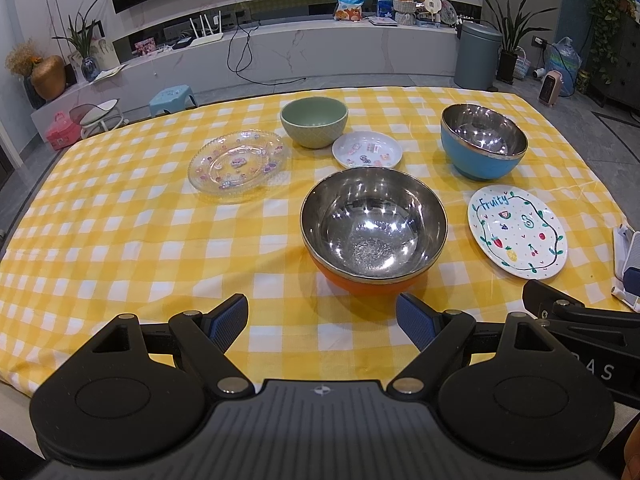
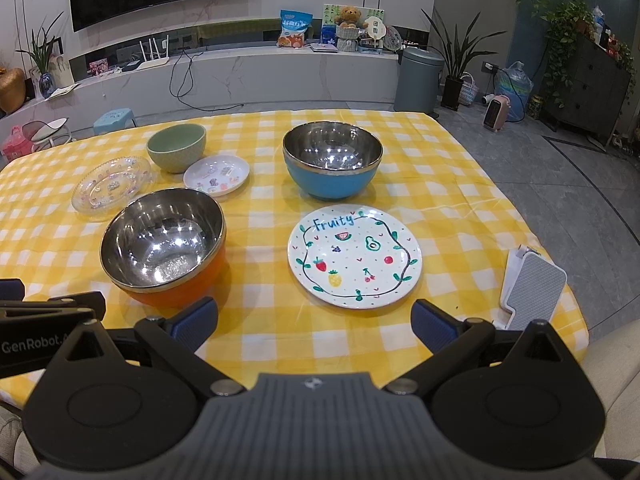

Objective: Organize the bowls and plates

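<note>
An orange steel-lined bowl (image 1: 374, 226) (image 2: 162, 242) sits just beyond my open left gripper (image 1: 322, 320), which holds nothing. A white "Fruity" plate (image 2: 354, 256) (image 1: 517, 232) lies right ahead of my open, empty right gripper (image 2: 314, 322). Farther back stand a blue steel-lined bowl (image 1: 483, 142) (image 2: 331, 160), a green ceramic bowl (image 1: 314, 121) (image 2: 177, 153), a small white sticker plate (image 1: 367, 150) (image 2: 216, 175) and a clear glass plate (image 1: 239, 166) (image 2: 112, 183). All rest apart on the yellow checked tablecloth (image 1: 140, 240) (image 2: 460, 208).
A white and grey device (image 2: 530, 290) (image 1: 628, 260) lies near the table's right edge. My right gripper's arm (image 1: 580, 316) shows at the left view's right side. Beyond the table are stools (image 1: 174, 98), a bin (image 2: 418, 80) and a TV shelf (image 1: 280, 46).
</note>
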